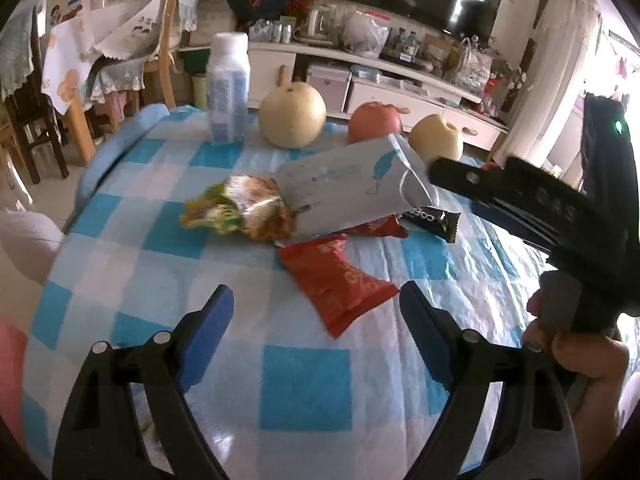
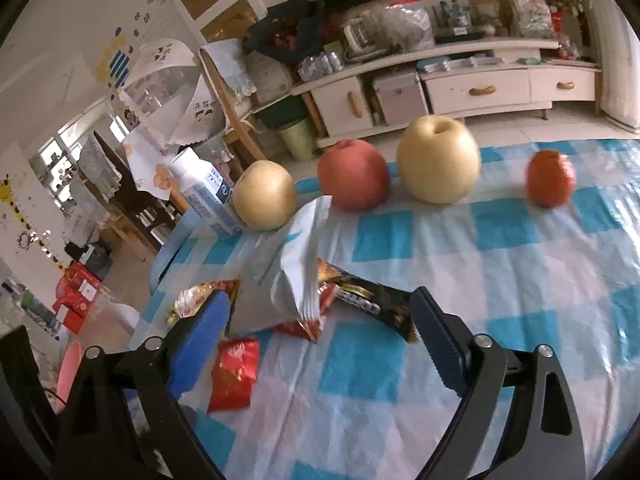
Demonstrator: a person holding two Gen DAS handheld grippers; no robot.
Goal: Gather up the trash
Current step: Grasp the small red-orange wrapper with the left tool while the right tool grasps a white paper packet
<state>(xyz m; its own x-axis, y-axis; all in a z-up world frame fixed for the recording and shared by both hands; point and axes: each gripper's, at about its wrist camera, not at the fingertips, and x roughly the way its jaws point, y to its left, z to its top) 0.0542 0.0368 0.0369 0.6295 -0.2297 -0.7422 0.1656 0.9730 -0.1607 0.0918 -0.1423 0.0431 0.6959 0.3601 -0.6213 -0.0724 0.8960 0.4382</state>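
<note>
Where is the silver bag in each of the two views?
Left wrist view: the silver bag is at centre, propped over the wrappers, with the right gripper at its end.
Right wrist view: the bag is left of centre, between the fingers.
Shared landmark: the white bottle.
</note>
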